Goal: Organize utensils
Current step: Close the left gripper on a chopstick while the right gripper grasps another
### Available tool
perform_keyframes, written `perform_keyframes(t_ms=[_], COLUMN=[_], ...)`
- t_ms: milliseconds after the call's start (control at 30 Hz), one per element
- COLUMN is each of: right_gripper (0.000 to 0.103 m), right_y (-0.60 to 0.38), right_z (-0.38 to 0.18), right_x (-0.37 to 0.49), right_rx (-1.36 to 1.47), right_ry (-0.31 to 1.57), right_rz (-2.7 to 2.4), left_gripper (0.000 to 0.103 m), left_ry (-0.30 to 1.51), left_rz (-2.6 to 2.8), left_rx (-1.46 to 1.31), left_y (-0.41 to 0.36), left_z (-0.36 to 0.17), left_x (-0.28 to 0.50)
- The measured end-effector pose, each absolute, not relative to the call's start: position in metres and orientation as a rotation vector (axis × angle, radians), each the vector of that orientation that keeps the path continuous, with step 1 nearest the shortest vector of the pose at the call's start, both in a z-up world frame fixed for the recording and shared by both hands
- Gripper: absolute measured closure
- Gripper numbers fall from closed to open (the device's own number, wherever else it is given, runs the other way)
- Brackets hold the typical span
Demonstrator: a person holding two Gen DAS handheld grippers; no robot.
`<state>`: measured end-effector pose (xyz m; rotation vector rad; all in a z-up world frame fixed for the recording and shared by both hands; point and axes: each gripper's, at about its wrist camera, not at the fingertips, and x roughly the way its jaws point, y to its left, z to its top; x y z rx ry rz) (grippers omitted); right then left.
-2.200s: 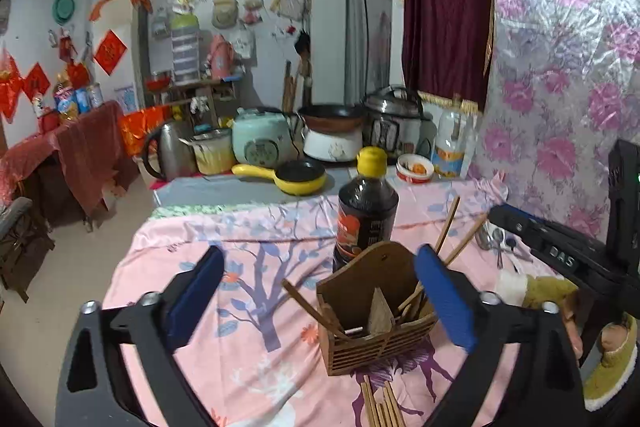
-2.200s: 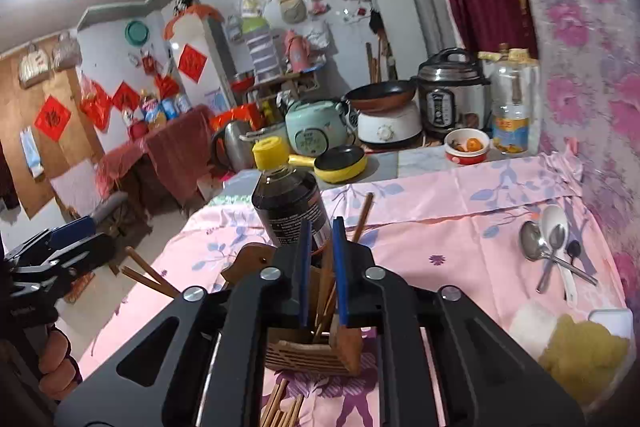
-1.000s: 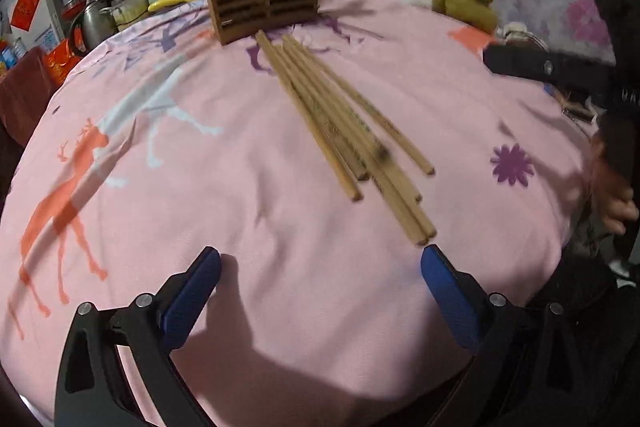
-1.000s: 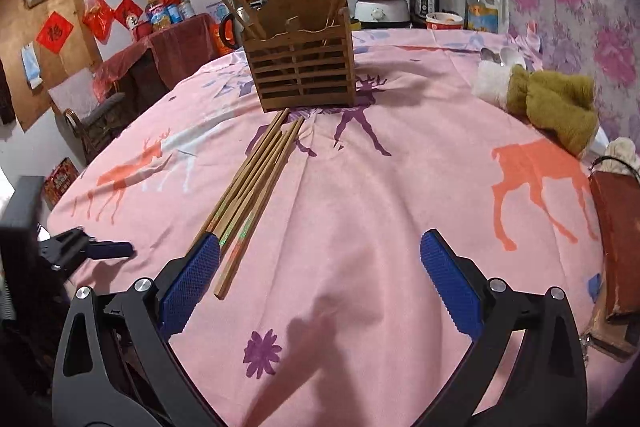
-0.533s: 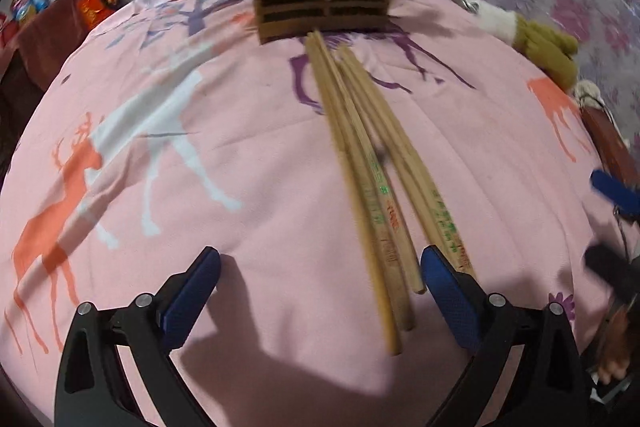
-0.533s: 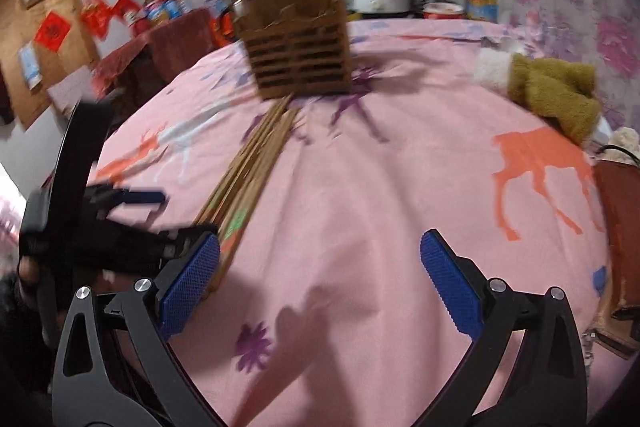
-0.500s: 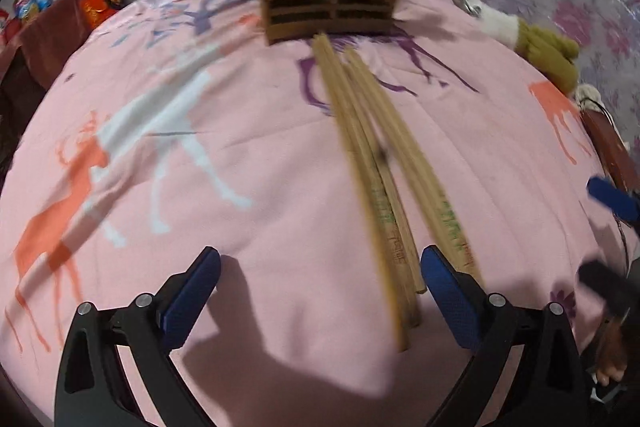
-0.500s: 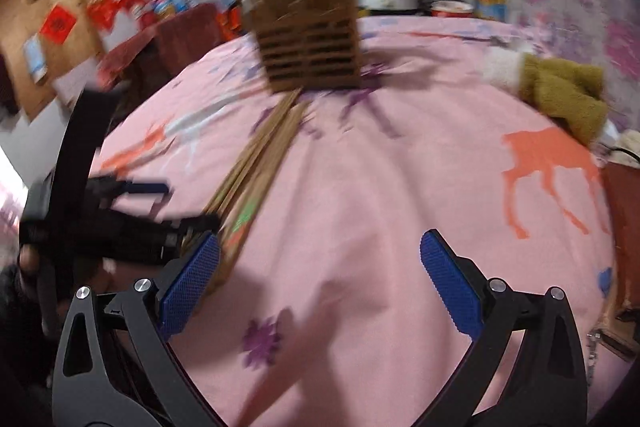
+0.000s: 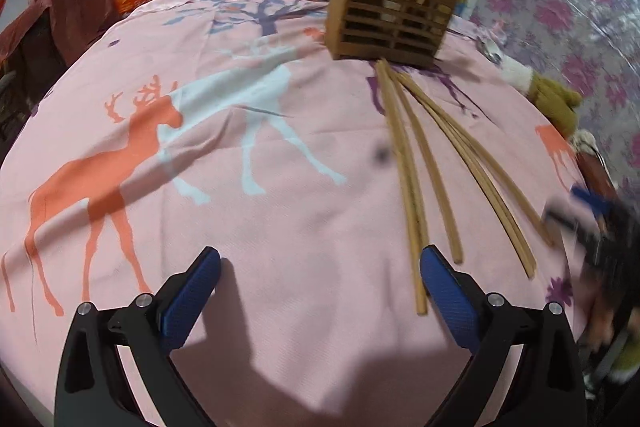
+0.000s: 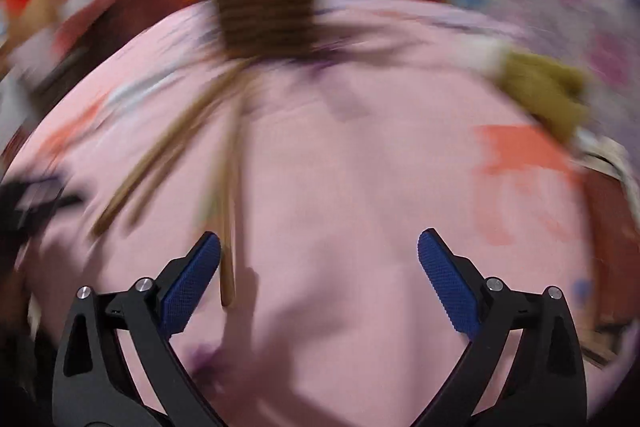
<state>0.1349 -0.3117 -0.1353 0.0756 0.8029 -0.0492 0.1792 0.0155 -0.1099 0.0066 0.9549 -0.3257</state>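
Pink tablecloth (image 9: 280, 227), right view blurred, chopsticks (image 9: 408, 163) smeared, both tools (image 9: 320, 287) (image 10: 320, 275) wide open, empty.

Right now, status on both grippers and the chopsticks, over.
Left gripper open, empty. Right gripper open, empty, view blurred. Loose wooden chopsticks fanned on pink deer-print tablecloth before slatted wooden utensil holder. Nothing blocking them.

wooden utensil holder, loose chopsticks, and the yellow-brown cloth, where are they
wooden utensil holder (image 9: 390, 23), left wrist view, on its slatted front
loose chopsticks (image 9: 404, 147), left wrist view, mid-shaft of one stick
yellow-brown cloth (image 9: 554, 99), left wrist view, on its bunched middle
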Motion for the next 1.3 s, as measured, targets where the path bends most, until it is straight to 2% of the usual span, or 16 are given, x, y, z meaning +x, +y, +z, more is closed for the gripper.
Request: perform_keyframes(t_ms=[133,267,367,633,1000,1033,1067,1100,1167,1200,1233,1300], right_gripper=[0.008,0.008,0.009,0.009,0.009,0.009,0.009,0.011,0.014,0.015,0.016,0.016], right_y=[-0.308,-0.271,-0.274,-0.295,-0.292,-0.293,-0.293,-0.294,-0.294,-0.294,-0.294,-0.294], right_z=[-0.125,-0.134,-0.138,-0.143,-0.141,-0.140,-0.140,-0.139,-0.139,-0.139,-0.139,-0.139], right_x=[0.126,0.121,0.124,0.134,0.130,0.130,0.129,0.129,0.128,0.129,0.129,0.129], right_rx=[0.125,-0.018,-0.001,0.096,0.074,0.076,0.078,0.079,0.080,0.080,0.080,0.082], right_ry=[0.764,0.772,0.789,0.813,0.785,0.780,0.776,0.774,0.773,0.773,0.772,0.771], right_rz=[0.061,0.127,0.117,0.095,0.084,0.078,0.075,0.073,0.077,0.079,0.082,0.085], left_gripper=[0.005,0.005,0.005,0.005,0.005,0.011,0.023,0.031,0.073,0.080,0.092,0.092], left_ry=[0.944,0.940,0.936,0.957,0.951,0.945,0.937,0.919,0.904,0.895,0.889,0.891], left_rz=[-0.366,-0.355,-0.324,-0.235,-0.201,-0.197,-0.206,-0.224,-0.293,-0.305,-0.300,-0.271], left_rx=[0.057,0.126,0.152,0.053,0.122,0.120,0.118,0.129,0.151,0.167,0.190,0.191], left_y=[0.002,-0.008,-0.005,0.034,0.022,0.017,0.014,0.008,-0.003,-0.005,-0.006,0.008], left_z=[-0.114,-0.120,-0.121,-0.116,-0.121,-0.121,-0.120,-0.118,-0.115,-0.114,-0.114,-0.114], left_x=[0.170,0.166,0.165,0.178,0.180,0.184,0.184,0.182,0.175,0.171,0.169,0.171])
